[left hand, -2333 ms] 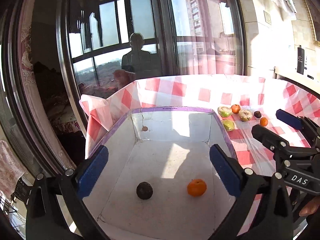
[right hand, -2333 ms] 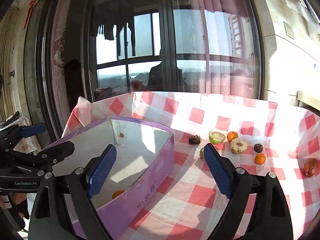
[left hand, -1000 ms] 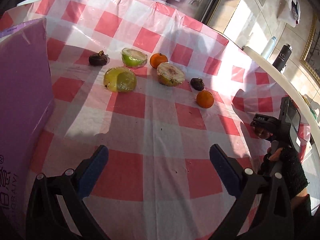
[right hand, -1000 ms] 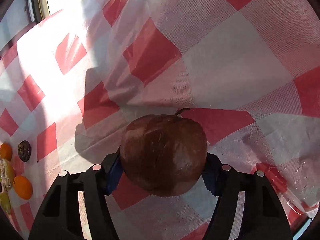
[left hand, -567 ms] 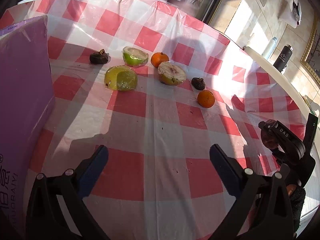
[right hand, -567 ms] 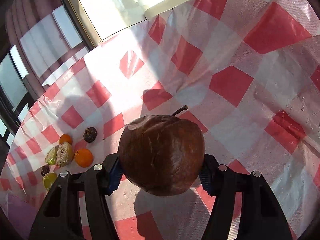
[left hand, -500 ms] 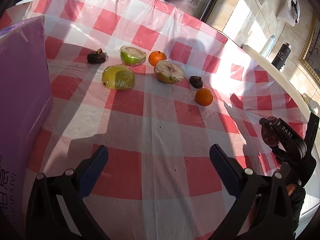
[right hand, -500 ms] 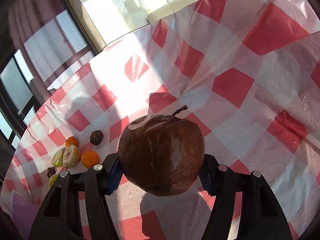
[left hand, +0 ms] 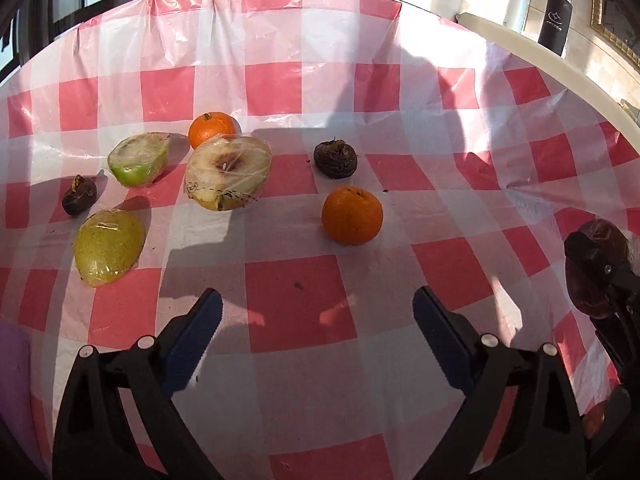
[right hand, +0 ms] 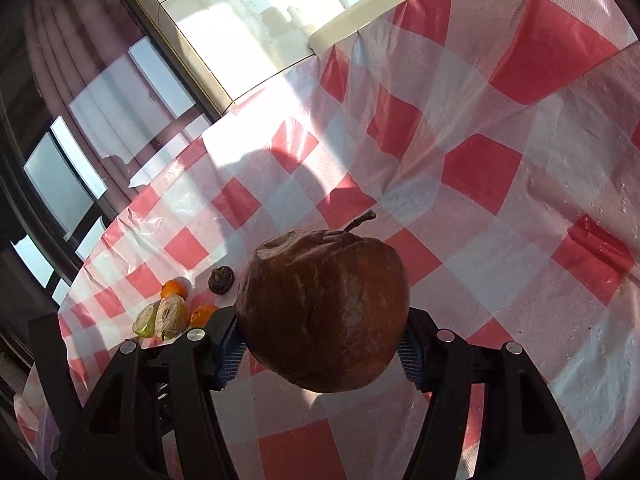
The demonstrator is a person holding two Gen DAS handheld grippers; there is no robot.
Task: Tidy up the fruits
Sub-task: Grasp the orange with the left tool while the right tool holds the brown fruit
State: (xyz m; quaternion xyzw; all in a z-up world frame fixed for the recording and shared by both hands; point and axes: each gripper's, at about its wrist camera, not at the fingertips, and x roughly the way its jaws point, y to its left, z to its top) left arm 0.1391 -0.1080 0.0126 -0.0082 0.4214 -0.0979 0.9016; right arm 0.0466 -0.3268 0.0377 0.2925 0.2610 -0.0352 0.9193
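My left gripper point(left hand: 316, 300) hovers over the red-checked cloth, its jaws closing with nothing between them. Just beyond it lies an orange point(left hand: 352, 216), with a dark wrinkled fruit point(left hand: 335, 159) behind. To the left are a wrapped cut pale fruit point(left hand: 228, 174), a second orange point(left hand: 212, 130), a green half point(left hand: 138, 164), a yellow-green wrapped half point(left hand: 109, 246) and another small dark fruit point(left hand: 79, 200). My right gripper point(right hand: 322, 340) is shut on a brown apple point(right hand: 324, 312) held above the cloth. The apple point(left hand: 600, 276) also shows at the left wrist view's right edge.
A corner of the purple box point(left hand: 12, 360) shows at the lower left. The table's white rim point(left hand: 520, 44) curves along the far right, with a black bottle point(left hand: 554, 28) and a white bottle point(left hand: 516, 2) behind it. Windows and curtains stand beyond the table.
The left gripper has moved in towards the fruits, which now look larger, and the purple box has slid almost out of view. The right gripper has swung round with the apple still gripped.
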